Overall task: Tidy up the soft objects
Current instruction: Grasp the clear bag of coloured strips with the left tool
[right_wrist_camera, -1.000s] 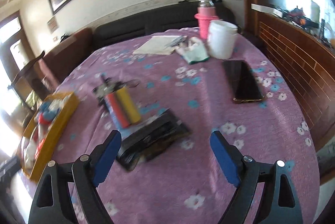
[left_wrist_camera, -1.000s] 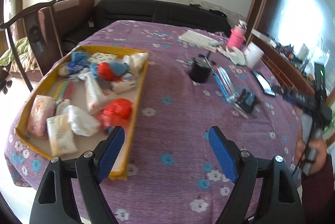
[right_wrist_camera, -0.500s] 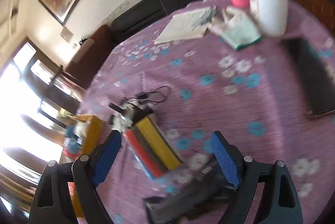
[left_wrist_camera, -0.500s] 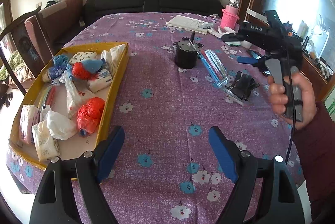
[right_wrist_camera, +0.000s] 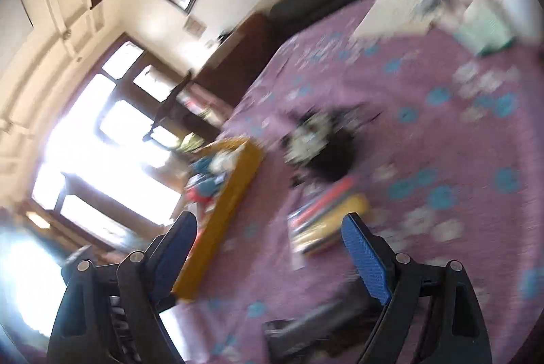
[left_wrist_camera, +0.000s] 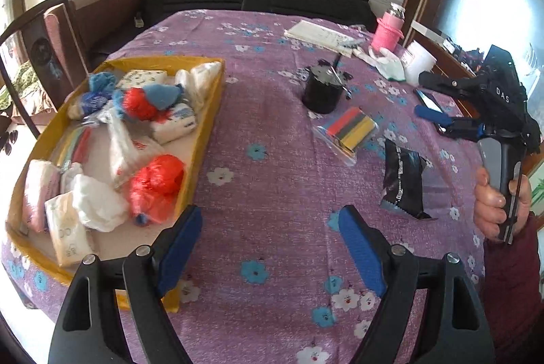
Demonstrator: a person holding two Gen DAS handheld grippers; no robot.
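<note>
A yellow tray on the left of the purple flowered table holds several soft things: red bags, white tissue packs, blue bags. A pack of coloured sponges and a black pouch lie on the cloth to the right. My left gripper is open and empty above the near table edge. My right gripper is open and empty; it also shows in the left wrist view, held above the table's right side. The right wrist view is blurred; the tray and sponge pack show there.
A black round container stands mid-table. A notebook, pink bottle, white tub and phone are at the far right. A chair and a dark sofa stand beyond the table.
My right gripper has swung left and tilted, its view now blurred and facing the tray. My left gripper has shifted slightly, with the tray closer at left.
</note>
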